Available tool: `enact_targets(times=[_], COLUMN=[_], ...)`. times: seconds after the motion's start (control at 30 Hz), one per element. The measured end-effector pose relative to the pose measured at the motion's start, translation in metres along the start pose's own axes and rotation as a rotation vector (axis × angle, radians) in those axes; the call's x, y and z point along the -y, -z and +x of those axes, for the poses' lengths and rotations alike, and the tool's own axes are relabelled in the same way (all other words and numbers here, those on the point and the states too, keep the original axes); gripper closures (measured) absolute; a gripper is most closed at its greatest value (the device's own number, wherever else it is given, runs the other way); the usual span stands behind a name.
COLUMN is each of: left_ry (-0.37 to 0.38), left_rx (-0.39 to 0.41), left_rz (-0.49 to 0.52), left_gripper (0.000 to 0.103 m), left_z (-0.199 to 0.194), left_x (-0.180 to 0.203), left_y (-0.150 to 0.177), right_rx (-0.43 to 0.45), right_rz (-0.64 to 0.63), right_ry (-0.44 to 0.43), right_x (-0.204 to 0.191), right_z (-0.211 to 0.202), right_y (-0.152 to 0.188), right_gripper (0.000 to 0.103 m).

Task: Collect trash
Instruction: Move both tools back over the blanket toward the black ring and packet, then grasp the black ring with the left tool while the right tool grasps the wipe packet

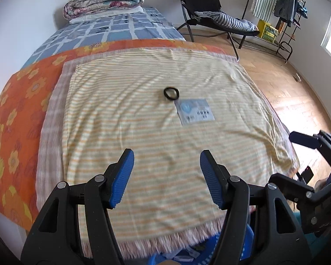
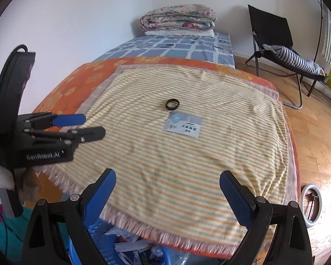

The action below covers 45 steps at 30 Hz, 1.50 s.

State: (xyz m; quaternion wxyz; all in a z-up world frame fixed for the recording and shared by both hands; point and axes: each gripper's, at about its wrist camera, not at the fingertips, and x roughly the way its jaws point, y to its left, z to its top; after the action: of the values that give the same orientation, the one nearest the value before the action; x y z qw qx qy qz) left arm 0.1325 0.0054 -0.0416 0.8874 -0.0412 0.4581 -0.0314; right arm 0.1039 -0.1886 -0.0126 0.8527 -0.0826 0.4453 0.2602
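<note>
Both claws hang over the near edge of a bed draped in a yellow striped blanket [image 1: 156, 132], and both are released, gripping nothing. The left gripper [image 1: 166, 180] has its blue pads spread wide above the blanket's near half, with the fringe of the near edge just below it. The right gripper [image 2: 167, 195] is spread just as wide over the near edge, closer to the near right corner.

Two pieces of trash lie on the blanket, a little beyond its middle and toward the right edge. A black ring [image 1: 171, 93] sits flat on the stripes. Just beside it, on the near-right side, lies a pale blue-grey packet [image 1: 194, 111] with dark print; the two look close enough to be almost touching, though the blur keeps me from saying whether they meet. Both are well apart from either claw.

Below the near edge of the blanket, a blue basket [image 2: 103, 246] stands on the floor with crumpled white paper scraps [image 2: 130, 243] in it.

Under the blanket, an orange flowered sheet [image 1: 15, 114] shows along the left edge. At the far end of the bed, a folded floral quilt [image 2: 177, 17] is stacked by the wall. A black folding chair [image 2: 275, 42] stands on the wooden floor to the right.
</note>
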Motion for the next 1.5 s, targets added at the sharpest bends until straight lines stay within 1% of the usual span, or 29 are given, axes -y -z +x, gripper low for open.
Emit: enact_targets(times=[0.17, 0.3, 0.33, 0.37, 0.43, 0.47, 0.5, 0.53, 0.6, 0.67, 0.7, 0.77, 0.9, 1.07, 1.17, 1.23, 1.27, 1.5], left_ry=[0.025, 0.041, 0.052, 0.068, 0.099, 0.106, 0.105, 0.107, 0.115, 0.115, 0.116, 0.121, 0.135, 0.114, 0.105, 0.087, 0.075, 0.062], left_rx=[0.000, 0.009, 0.005, -0.005, -0.022, -0.028, -0.035, -0.041, -0.054, -0.056, -0.059, -0.066, -0.086, -0.108, -0.121, -0.114, -0.113, -0.094], left_rz=[-0.083, -0.109, -0.117, -0.131, -0.152, -0.157, -0.160, -0.163, -0.177, -0.184, -0.186, -0.196, -0.223, -0.216, -0.220, -0.210, -0.203, -0.177], left_gripper=[0.039, 0.039, 0.041, 0.047, 0.050, 0.053, 0.059, 0.061, 0.062, 0.063, 0.067, 0.069, 0.069, 0.069, 0.080, 0.088, 0.097, 0.100], left_z=[0.024, 0.044, 0.049, 0.056, 0.068, 0.074, 0.083, 0.088, 0.102, 0.111, 0.116, 0.127, 0.148, 0.170, 0.180, 0.183, 0.184, 0.182], left_x=[-0.013, -0.018, -0.019, -0.020, -0.020, -0.020, -0.020, -0.020, -0.022, -0.023, -0.024, -0.026, -0.028, -0.027, -0.028, -0.026, -0.026, -0.025], left_y=[-0.029, -0.050, -0.055, -0.060, -0.066, -0.069, -0.072, -0.074, -0.079, -0.083, -0.085, -0.090, -0.095, -0.097, -0.097, -0.099, -0.099, -0.098], right_rx=[-0.021, -0.036, -0.041, -0.042, -0.041, -0.034, -0.027, -0.023, -0.024, -0.034, -0.043, -0.059, -0.082, -0.096, -0.109, -0.114, -0.115, -0.118], right_rz=[0.057, 0.083, 0.089, 0.093, 0.099, 0.093, 0.082, 0.073, 0.047, 0.045, 0.048, 0.060, 0.101, 0.111, 0.113, 0.115, 0.115, 0.108], right_ry=[-0.005, -0.039, -0.057, -0.065, -0.098, -0.117, -0.124, -0.124, -0.120, -0.133, -0.144, -0.160, -0.183, -0.202, -0.209, -0.217, -0.219, -0.252], right_x=[0.020, 0.028, 0.030, 0.031, 0.034, 0.037, 0.038, 0.039, 0.044, 0.049, 0.053, 0.062, 0.077, 0.086, 0.090, 0.093, 0.093, 0.089], right_z=[0.019, 0.036, 0.041, 0.043, 0.051, 0.057, 0.062, 0.065, 0.080, 0.092, 0.100, 0.114, 0.138, 0.162, 0.175, 0.181, 0.182, 0.193], right_y=[-0.017, -0.034, -0.039, -0.042, -0.052, -0.060, -0.065, -0.068, -0.078, -0.081, -0.083, -0.086, -0.092, -0.094, -0.095, -0.095, -0.095, -0.103], right_gripper=[0.007, 0.007, 0.007, 0.007, 0.011, 0.014, 0.018, 0.020, 0.031, 0.037, 0.040, 0.044, 0.044, 0.044, 0.045, 0.046, 0.046, 0.045])
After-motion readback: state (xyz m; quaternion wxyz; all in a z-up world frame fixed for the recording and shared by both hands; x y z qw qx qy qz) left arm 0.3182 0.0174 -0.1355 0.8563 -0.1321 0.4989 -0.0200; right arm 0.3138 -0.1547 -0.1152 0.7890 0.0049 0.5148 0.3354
